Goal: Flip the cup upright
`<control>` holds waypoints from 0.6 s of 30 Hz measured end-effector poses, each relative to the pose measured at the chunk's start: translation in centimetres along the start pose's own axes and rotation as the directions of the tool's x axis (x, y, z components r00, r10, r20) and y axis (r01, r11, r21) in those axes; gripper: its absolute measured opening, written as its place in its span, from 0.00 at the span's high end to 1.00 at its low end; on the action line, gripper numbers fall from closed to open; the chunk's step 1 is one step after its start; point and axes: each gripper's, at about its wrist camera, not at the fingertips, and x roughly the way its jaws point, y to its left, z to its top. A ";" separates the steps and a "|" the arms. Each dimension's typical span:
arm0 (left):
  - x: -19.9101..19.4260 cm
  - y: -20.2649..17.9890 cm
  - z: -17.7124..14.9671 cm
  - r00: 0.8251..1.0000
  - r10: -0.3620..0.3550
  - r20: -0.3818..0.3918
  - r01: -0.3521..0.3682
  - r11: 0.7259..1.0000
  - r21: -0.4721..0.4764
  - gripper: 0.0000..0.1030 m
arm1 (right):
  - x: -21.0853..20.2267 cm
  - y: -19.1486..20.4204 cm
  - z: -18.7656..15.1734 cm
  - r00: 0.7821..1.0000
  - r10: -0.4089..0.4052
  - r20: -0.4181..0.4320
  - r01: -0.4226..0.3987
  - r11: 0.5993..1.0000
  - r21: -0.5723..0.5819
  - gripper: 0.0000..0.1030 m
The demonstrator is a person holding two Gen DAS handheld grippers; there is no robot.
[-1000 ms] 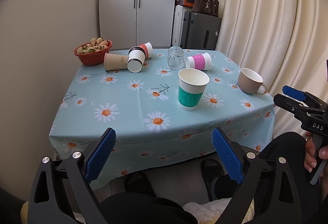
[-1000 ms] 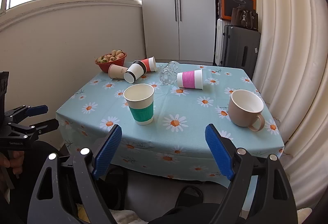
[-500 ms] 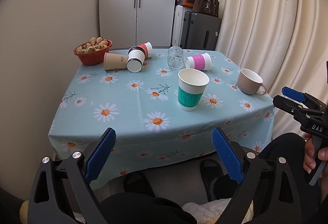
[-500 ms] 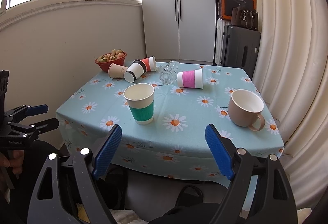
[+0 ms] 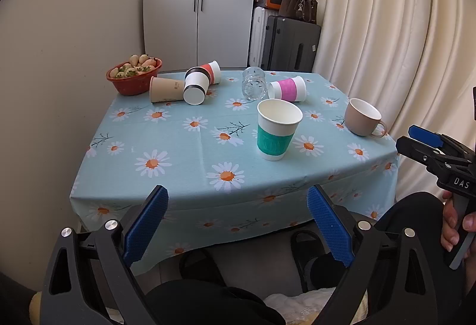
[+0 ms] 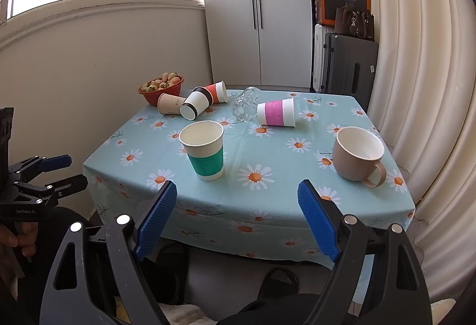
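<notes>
Pink-banded paper cup (image 6: 276, 116) lies on its side, likely light and crushable; grasp gently across its banded wall. Left gripper (image 5: 236, 225) and right gripper (image 6: 238, 215) both gape wide, empty.

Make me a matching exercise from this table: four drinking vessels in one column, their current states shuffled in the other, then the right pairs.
1. green-banded paper cup
2. pink-banded paper cup
3. beige mug
4. clear glass

a. on its side beside the pink-banded cup
b. upright, handle toward the near edge
c. upright, nearest the left gripper
d. on its side, mouth pointing right

Pairs: 1-c, 2-d, 3-b, 4-a
</notes>
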 end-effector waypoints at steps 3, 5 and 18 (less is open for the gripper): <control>0.0 0.0 0.0 1.000 -0.001 -0.001 0.001 1.000 0.000 0.10 | 0.0 0.1 0.0 1.000 -0.001 0.000 0.001 1.000 0.000 0.20; 0.0 0.0 0.0 1.000 -0.006 -0.001 0.006 1.000 -0.004 0.10 | 0.0 0.1 0.0 1.000 0.000 -0.002 0.000 1.000 0.000 0.20; 0.1 0.0 0.1 1.000 0.000 -0.001 0.000 1.000 -0.005 0.10 | 0.0 0.1 -0.1 1.000 -0.001 -0.002 0.001 1.000 0.001 0.20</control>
